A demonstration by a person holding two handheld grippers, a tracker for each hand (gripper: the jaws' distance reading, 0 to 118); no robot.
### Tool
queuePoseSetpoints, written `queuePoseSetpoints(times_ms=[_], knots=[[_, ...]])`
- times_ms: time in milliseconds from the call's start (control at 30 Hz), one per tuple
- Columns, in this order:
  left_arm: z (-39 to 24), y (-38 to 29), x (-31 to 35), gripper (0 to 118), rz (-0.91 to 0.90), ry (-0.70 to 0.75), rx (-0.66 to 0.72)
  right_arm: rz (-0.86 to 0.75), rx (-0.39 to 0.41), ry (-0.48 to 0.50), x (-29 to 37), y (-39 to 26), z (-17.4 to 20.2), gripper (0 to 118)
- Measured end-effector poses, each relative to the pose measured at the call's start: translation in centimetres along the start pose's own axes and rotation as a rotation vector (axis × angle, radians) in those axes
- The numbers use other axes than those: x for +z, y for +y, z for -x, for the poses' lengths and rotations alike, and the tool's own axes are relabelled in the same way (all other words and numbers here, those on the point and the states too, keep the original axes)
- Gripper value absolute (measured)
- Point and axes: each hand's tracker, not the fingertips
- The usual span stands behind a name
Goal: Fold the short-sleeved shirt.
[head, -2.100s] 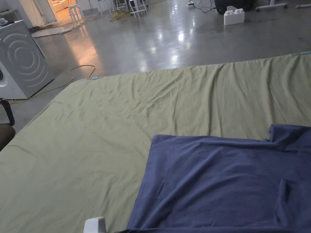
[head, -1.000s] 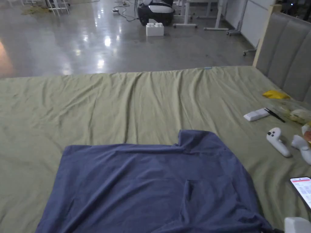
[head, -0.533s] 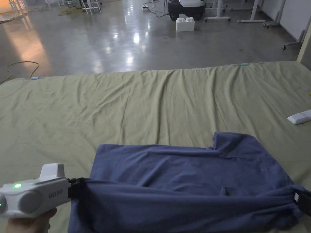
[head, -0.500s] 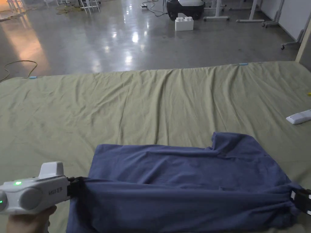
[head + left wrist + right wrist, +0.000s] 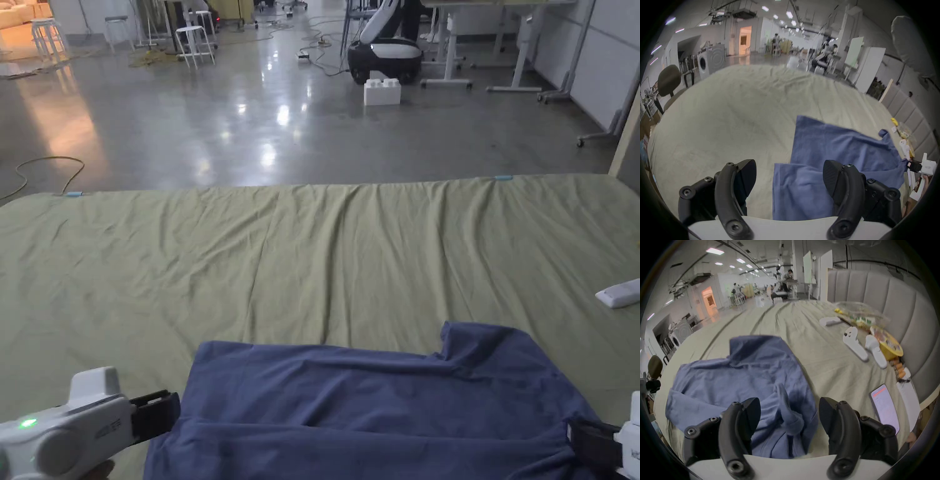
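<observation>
Half a second ago both claws were pinching the near edge of the blue shirt [image 5: 381, 406] and holding it taut above the bed; now that edge lies slack on the green sheet [image 5: 300, 262] and both claws stand wide open with nothing between their jaws. In the left gripper view the left claw [image 5: 789, 177] hovers over the shirt's near left corner, with one jaw over bare sheet and the other over blue cloth. In the right gripper view the right claw [image 5: 789, 412] sits above a bunched ridge of fabric at the shirt's right side. From the head view the shirt lies flat at the near side of the bed, sleeve toward the far right, between the left claw [image 5: 159, 412] and the right claw [image 5: 587, 440]. A white remote [image 5: 619, 292] rests well apart on the right.
</observation>
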Motion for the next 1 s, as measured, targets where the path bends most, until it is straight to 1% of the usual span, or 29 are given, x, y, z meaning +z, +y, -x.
queuePoseSetpoints(times_ms=[33, 67, 133, 167, 233, 267, 300, 333, 367, 433, 467, 500, 533, 567, 600, 633, 667, 700, 733, 800, 833, 900, 1000], knots=[[0.2, 0.0, 2.4, 85, -0.04, -0.018, -0.007, -0.038, -0.002, -0.001, 1.6, 0.0, 0.1, 78], [0.1, 0.0, 4.6, 85, -0.098, -0.049, -0.043, -0.082, -0.006, 0.003, 3.1, 0.0, -0.2, 78], [-0.5, -0.2, 9.2, 85, -0.198, -0.067, -0.094, -0.15, -0.008, 0.053, 6.2, -0.2, -0.7, 79], [-0.9, -0.5, 11.6, 85, -0.254, -0.07, -0.119, -0.192, -0.006, 0.06, 8.3, -0.4, 0.1, 79], [-1.8, -1.2, 16.4, 85, -0.366, -0.084, -0.153, -0.27, 0.002, 0.062, 11.9, -1.0, 0.5, 79], [-2.3, -1.7, 18.5, 85, -0.414, -0.076, -0.163, -0.31, 0.0, 0.068, 13.7, -1.4, 0.8, 78], [-2.9, -2.3, 20.4, 85, -0.463, -0.063, -0.177, -0.338, 0.0, 0.072, 16.0, -1.9, 2.1, 75], [-3.5, -3.0, 22.3, 85, -0.531, -0.033, -0.185, -0.362, -0.005, 0.075, 17.6, -2.5, 2.7, 75], [-4.3, -3.9, 23.9, 85, -0.59, -0.009, -0.183, -0.394, -0.027, 0.085, 19.2, -3.4, 3.2, 73], [-5.4, -5.2, 26.3, 85, -0.622, -0.018, -0.186, -0.463, -0.069, 0.121, 21.7, -4.9, 4.5, 58], [-6.1, -5.9, 27.3, 85, -0.632, -0.032, -0.18, -0.464, -0.085, 0.143, 22.7, -5.4, 5.0, 54], [-6.6, -6.4, 28.2, 83, -0.626, -0.042, -0.186, -0.471, -0.077, 0.152, 23.5, -5.7, 5.4, 50], [-7.2, -7.1, 29.2, 78, -0.632, -0.053, -0.198, -0.492, -0.059, 0.146, 24.4, -5.9, 5.9, 42], [-7.6, -7.6, 30.1, 67, -0.651, -0.058, -0.209, -0.521, -0.038, 0.129, 25.2, -6.0, 6.5, 28], [-8.1, -8.1, 30.8, 43, -0.677, -0.068, -0.239, -0.545, -0.034, 0.108, 25.9, -6.1, 6.9, 10], [-8.6, -8.7, 31.6, 22, -0.722, -0.047, -0.265, -0.557, -0.04, 0.107, 26.6, -6.3, 7.3, 7], [-9.0, -9.0, 32.2, 11, -0.74, -0.013, -0.229, -0.576, -0.043, 0.112, 27.2, -6.4, 7.5, 6], [-9.2, -9.0, 32.7, 9, -0.731, -0.022, -0.218, -0.586, -0.038, 0.117, 27.7, -6.0, 7.8, 2], [-9.2, -9.0, 32.7, 3, -0.717, -0.073, -0.211, -0.588, -0.033, 0.123, 28.1, -5.9, 8.0, 1], [-9.8, -9.3, 33.0, 1, -0.715, -0.1, -0.197, -0.603, -0.014, 0.133, 28.6, -5.7, 8.6, 0], [-10.2, -9.4, 33.2, 0, -0.697, -0.098, -0.195, -0.613, -0.003, 0.139, 28.8, -5.8, 8.3, 0], [-9.1, -8.6, 33.6, 0, -0.688, -0.096, -0.2, -0.627, 0.024, 0.141, 29.1, -5.5, 8.8, 0], [-9.9, -8.3, 33.8, 0, -0.689, -0.099, -0.207, -0.651, 0.082, 0.131, 29.5, -5.3, 9.3, 0]])
